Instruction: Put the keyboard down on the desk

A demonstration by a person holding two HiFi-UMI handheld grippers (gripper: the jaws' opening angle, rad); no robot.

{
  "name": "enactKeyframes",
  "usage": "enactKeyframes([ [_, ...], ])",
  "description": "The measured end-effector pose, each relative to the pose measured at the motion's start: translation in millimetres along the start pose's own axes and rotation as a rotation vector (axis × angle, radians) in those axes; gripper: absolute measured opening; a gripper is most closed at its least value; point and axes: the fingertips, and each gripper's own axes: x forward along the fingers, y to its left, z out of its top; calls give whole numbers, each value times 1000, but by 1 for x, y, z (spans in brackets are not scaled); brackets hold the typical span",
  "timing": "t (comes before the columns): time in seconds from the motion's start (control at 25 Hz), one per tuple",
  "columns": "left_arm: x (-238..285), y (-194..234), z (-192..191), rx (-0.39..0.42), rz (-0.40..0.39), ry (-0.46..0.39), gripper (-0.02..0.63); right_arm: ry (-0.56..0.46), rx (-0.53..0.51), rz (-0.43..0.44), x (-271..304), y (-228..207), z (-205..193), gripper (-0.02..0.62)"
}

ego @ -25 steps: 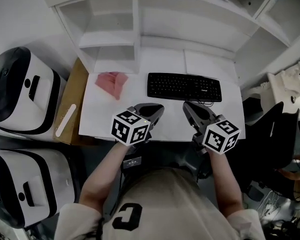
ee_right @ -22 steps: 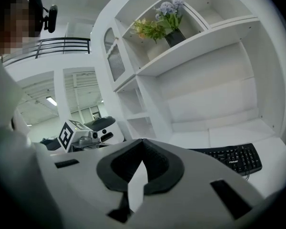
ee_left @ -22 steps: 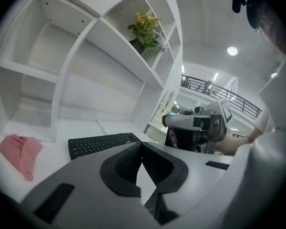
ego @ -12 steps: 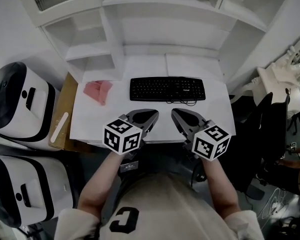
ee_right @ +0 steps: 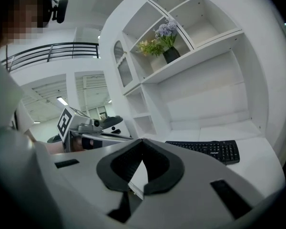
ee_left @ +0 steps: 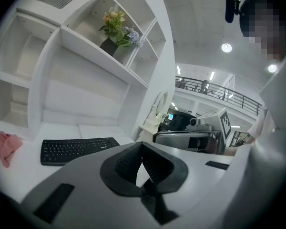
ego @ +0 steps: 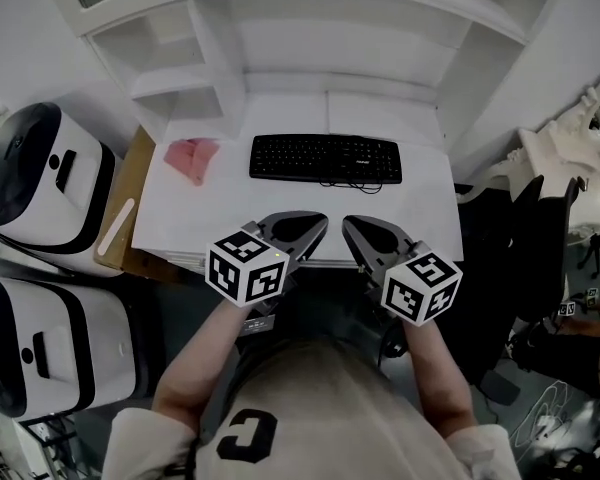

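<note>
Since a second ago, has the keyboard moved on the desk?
No. The keyboard lies flat in the same spot on the desk, with the same gap to the pink cloth; only the camera shifted.

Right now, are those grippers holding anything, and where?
Nothing: left gripper and right gripper have jaws shut and empty; the keyboard lies on the desk.

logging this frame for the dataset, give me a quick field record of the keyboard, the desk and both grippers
keyboard: lying flat on the desk, toward the back
pink cloth: on the desk, left of the keyboard, apart from it
left gripper: jaws together, nothing between them, at the desk's near edge, clear of the keyboard
right gripper: same state, beside the left gripper
task state: keyboard is down
</note>
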Motion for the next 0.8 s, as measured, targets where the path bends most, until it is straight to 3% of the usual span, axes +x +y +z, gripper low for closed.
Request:
enactKeyframes([
  [0.12, 3, -14, -5, 39, 31, 9, 14, 8, -4, 21, -12, 1, -5, 23],
  [0.32, -8, -30, -10, -23, 62, -15, 14, -7, 40, 67, -28, 2, -12, 23],
  [0.56, -21, -32, -26, -7, 137, 19, 14, -8, 85, 113, -29, 8, -18, 23],
  [0.8, -33, -36, -32, -3, 85, 28, 14, 0, 82, 124, -26, 30, -16, 23],
])
